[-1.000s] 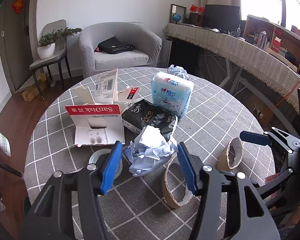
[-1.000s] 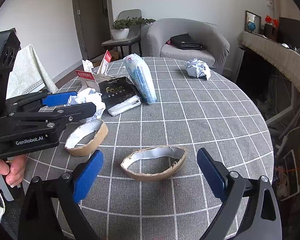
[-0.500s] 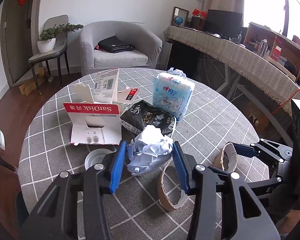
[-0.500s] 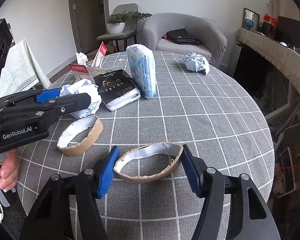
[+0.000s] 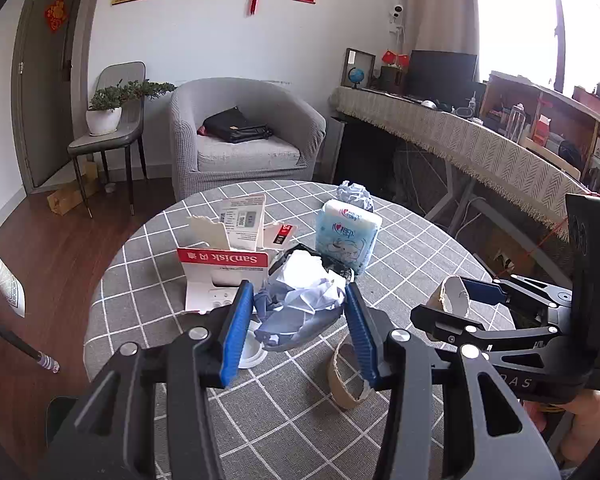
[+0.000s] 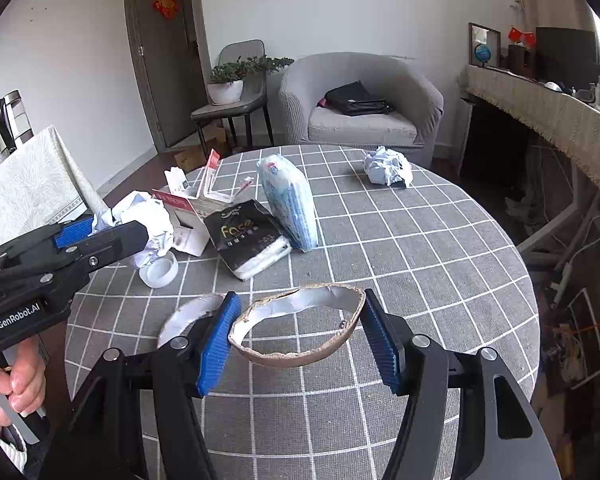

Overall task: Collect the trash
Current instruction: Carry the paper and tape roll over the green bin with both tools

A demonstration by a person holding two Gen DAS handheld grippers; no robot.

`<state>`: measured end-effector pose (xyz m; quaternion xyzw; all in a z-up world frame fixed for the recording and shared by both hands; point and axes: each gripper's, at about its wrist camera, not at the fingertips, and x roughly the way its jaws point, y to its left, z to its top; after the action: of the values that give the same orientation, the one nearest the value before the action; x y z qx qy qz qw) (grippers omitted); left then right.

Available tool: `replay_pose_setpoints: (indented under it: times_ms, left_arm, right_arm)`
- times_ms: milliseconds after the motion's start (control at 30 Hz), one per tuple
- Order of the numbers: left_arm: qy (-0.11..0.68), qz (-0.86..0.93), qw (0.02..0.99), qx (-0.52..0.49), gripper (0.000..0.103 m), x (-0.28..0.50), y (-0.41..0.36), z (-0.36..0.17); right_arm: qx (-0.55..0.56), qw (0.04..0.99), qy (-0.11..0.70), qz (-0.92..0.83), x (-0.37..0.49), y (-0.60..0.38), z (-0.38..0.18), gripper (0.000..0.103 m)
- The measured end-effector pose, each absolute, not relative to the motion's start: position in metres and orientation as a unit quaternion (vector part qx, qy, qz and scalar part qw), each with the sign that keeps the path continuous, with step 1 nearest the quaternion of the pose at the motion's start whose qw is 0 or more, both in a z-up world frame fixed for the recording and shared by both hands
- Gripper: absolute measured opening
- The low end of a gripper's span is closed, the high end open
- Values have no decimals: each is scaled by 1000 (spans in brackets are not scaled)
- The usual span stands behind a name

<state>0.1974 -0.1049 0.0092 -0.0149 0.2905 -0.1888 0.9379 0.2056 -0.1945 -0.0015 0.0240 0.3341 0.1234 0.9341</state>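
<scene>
My left gripper (image 5: pixel 296 336) is shut on a crumpled blue-white paper ball (image 5: pixel 300 304) and holds it above the round checked table (image 5: pixel 412 264); it also shows in the right wrist view (image 6: pixel 140 220). My right gripper (image 6: pixel 298 340) is shut on a torn cardboard tape ring (image 6: pixel 296 328), lifted off the table; the ring also shows in the left wrist view (image 5: pixel 452 300). A second cardboard ring (image 5: pixel 346 376) lies on the table, partly hidden behind my right gripper's left finger in the right wrist view (image 6: pixel 184 316).
On the table lie a SanDisk box (image 5: pixel 220 268), a black pack (image 6: pixel 248 240), a blue tissue pack (image 6: pixel 288 200), a clear tape roll (image 6: pixel 159 272) and another paper ball (image 6: pixel 388 166). A grey armchair (image 5: pixel 240 136) stands beyond the table.
Both grippers closed: the left on the paper ball, the right on the cardboard ring. Both then rose, lifting their objects off the table.
</scene>
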Motion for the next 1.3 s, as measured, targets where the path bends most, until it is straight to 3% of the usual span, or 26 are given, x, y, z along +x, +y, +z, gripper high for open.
replay_pose_setpoints:
  times_ms: [533, 1300]
  left_arm:
    - [276, -133, 952, -14, 49, 184, -32, 22]
    - [313, 10, 949, -30, 49, 155, 107, -5]
  right_arm:
    - [34, 935, 307, 177, 220, -128, 11, 62]
    - [49, 907, 285, 306, 215, -15, 45, 62]
